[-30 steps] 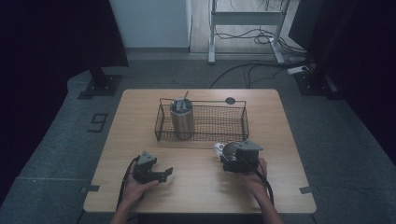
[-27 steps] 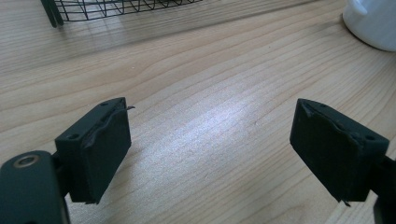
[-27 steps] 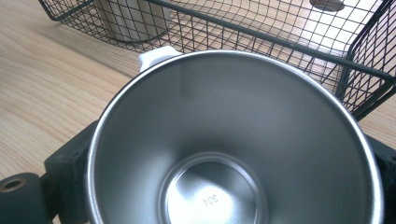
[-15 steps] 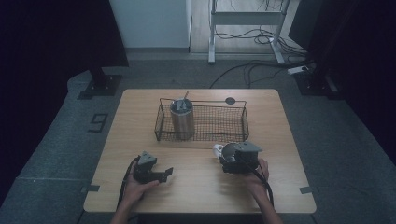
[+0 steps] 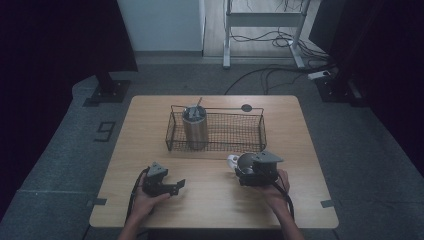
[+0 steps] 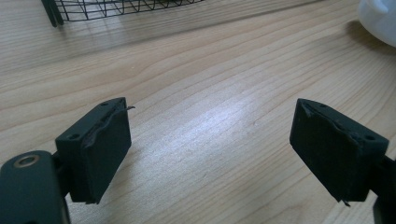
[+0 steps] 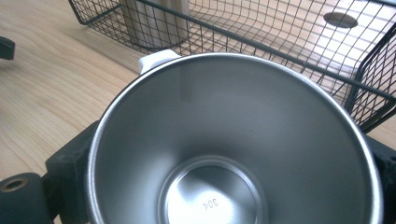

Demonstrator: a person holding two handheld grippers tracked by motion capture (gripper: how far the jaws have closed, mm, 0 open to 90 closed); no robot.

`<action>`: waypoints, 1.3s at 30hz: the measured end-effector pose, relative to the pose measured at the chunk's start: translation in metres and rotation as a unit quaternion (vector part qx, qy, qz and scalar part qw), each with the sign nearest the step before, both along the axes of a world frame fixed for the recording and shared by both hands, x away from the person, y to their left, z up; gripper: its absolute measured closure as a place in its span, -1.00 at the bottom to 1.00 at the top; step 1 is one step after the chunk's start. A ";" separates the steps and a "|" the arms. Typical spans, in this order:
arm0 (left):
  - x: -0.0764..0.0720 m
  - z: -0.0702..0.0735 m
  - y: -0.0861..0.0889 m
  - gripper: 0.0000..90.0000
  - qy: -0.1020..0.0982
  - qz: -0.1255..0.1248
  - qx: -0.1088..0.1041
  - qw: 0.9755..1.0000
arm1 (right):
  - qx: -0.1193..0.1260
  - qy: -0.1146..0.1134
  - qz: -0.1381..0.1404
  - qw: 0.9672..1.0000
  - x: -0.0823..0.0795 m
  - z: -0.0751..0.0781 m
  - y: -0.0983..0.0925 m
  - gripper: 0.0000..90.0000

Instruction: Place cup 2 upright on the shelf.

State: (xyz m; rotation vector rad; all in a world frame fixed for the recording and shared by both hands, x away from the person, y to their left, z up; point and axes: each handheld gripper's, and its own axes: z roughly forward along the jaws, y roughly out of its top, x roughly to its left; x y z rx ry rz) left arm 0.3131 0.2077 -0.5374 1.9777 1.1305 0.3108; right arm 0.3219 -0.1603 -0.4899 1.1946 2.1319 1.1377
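Seen from above, a wooden counter (image 5: 210, 200) holds a black wire basket (image 5: 215, 131) at centre; a tall steel tumbler (image 5: 194, 127) stands upright in the basket's left end w/ a thin rod poking out of its top; rest of the basket looks bare. A small dark disc (image 5: 246, 107) lies on the counter just behind the basket. The person's forearms enter from the bottom edge. Left hand rests the left gripper (image 5: 176, 186) on the counter, front-left, pointing right, its fingers (image 6: 95, 151) spread wide w/ only bare wood between them. The right hand holds the right gripper (image 5: 246, 172) near the basket's front wall, right of centre. The right gripper view adds what the high view can't: looking straight into a steel cup (image 7: 233, 144), empty, "304" stamped on its floor, black fingers (image 7: 70, 161) pressed to its sides, so it's closed around the cup. A white object (image 7: 156, 59) sits just beyond the cup's rim, touching or nearly; also at the left gripper view's top right corner.
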 end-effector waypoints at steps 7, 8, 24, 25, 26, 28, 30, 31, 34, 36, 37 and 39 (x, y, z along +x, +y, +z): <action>0.000 0.001 -0.001 -0.71 -0.002 -0.001 0.001 1.000 | 0.025 -0.005 0.005 1.000 -0.004 0.015 -0.006 -0.87; 0.000 0.001 -0.001 -0.71 -0.002 -0.001 0.001 1.000 | 0.025 -0.005 0.005 1.000 -0.004 0.015 -0.006 -0.87; -0.005 0.008 -0.005 -0.72 -0.007 -0.014 -0.012 1.000 | 0.035 -0.032 0.005 0.999 -0.003 0.053 -0.016 -0.86; -0.005 0.008 -0.005 -0.72 -0.007 -0.014 -0.012 1.000 | 0.035 -0.032 0.005 0.999 -0.003 0.053 -0.016 -0.86; -0.005 0.008 -0.005 -0.72 -0.006 -0.014 -0.012 1.000 | 0.036 -0.035 0.005 0.999 -0.003 0.055 -0.017 -0.86; -0.005 0.008 -0.005 -0.72 -0.006 -0.013 -0.012 1.000 | 0.035 -0.040 0.007 0.999 -0.002 0.060 -0.017 -0.86; -0.005 0.008 -0.005 -0.72 -0.006 -0.012 -0.010 1.000 | 0.034 -0.041 0.008 0.999 -0.002 0.063 -0.017 -0.86; -0.005 0.007 -0.005 -0.72 -0.006 -0.011 -0.011 1.000 | 0.034 -0.041 0.008 0.999 -0.002 0.064 -0.017 -0.86; -0.005 0.007 -0.006 -0.72 -0.003 -0.010 -0.009 1.000 | 0.034 -0.043 0.009 0.998 0.000 0.068 -0.017 -0.86; -0.005 0.007 -0.005 -0.72 -0.003 -0.010 -0.009 1.000 | 0.036 -0.044 0.009 0.998 0.001 0.070 -0.017 -0.86; -0.005 0.007 -0.005 -0.72 -0.003 -0.010 -0.010 1.000 | 0.036 -0.044 0.009 0.998 0.002 0.071 -0.017 -0.86; -0.005 0.007 -0.005 -0.72 -0.004 -0.011 -0.010 1.000 | 0.038 -0.045 0.008 0.998 0.003 0.073 -0.017 -0.86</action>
